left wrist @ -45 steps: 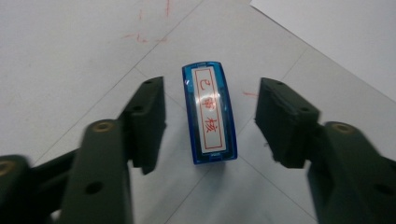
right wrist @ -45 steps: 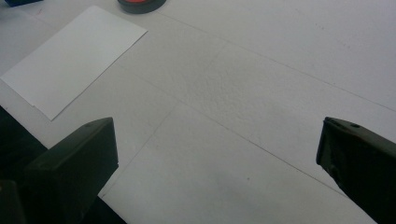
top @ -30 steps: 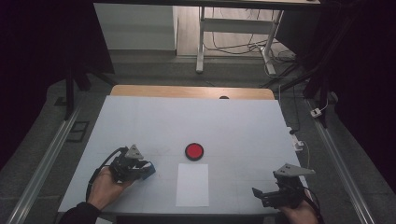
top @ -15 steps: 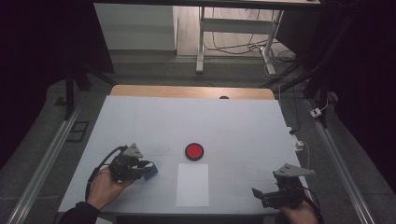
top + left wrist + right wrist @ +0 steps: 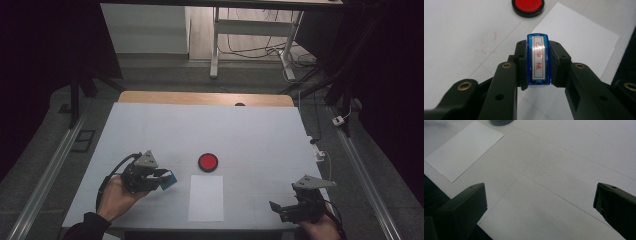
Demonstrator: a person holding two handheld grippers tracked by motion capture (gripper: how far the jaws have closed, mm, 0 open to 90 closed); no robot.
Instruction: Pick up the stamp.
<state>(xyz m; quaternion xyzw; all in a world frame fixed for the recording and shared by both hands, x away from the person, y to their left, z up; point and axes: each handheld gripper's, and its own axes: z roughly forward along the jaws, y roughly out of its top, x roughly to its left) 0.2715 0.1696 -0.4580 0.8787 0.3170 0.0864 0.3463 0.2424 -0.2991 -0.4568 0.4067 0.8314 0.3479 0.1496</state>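
Observation:
My left gripper point(image 5: 161, 178) point(image 5: 538, 62) is shut on a blue stamp point(image 5: 538, 60) point(image 5: 169, 180) with a white label in red characters. It hovers left of a white sheet of paper point(image 5: 206, 198) point(image 5: 576, 42) point(image 5: 464, 150). A round red ink pad point(image 5: 208, 161) point(image 5: 528, 5) in a black rim sits just beyond the sheet. Faint red marks point(image 5: 489, 42) stain the table left of the stamp. My right gripper point(image 5: 280, 210) point(image 5: 540, 202) rests at the front right, its jaws wide apart over bare table with nothing between them.
The white table point(image 5: 250, 135) has a wooden strip point(image 5: 205, 98) along its far edge. Metal rails point(image 5: 45, 180) run along both sides. A desk frame point(image 5: 250, 30) and cables stand on the floor behind. The front edge lies close to both hands.
The left gripper has lifted slightly and shifted a little toward the paper with the stamp in it. The right gripper has kept still.

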